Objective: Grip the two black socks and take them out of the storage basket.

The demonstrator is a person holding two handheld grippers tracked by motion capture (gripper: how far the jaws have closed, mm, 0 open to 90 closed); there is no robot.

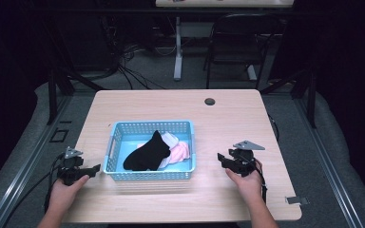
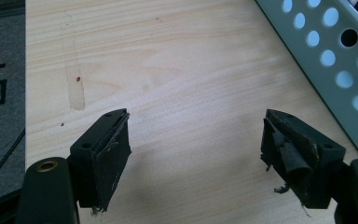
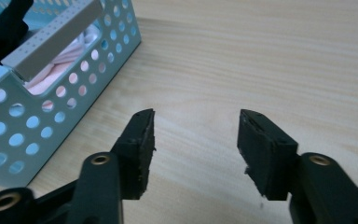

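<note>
Looking down, the basket (image 1: 150, 147) mid-worktop (image 1: 228, 123) holds a black sock (image 1: 147, 154) over pink cloth (image 1: 179, 152); nothing looks started. The left gripper (image 2: 196, 140) gapes empty by the basket's left wall. The right gripper (image 3: 196, 140), jaws apart, waits beside its right wall.

No words, numbers, labels or brand names can be read anywhere. The only sign-like mark is a set of black lines on the grey floor (image 2: 0, 84) past the worktop's (image 2: 177, 70) edge in the left gripper view, cut off and unreadable. The blue basket (image 1: 149, 175) carries no lettering.
</note>
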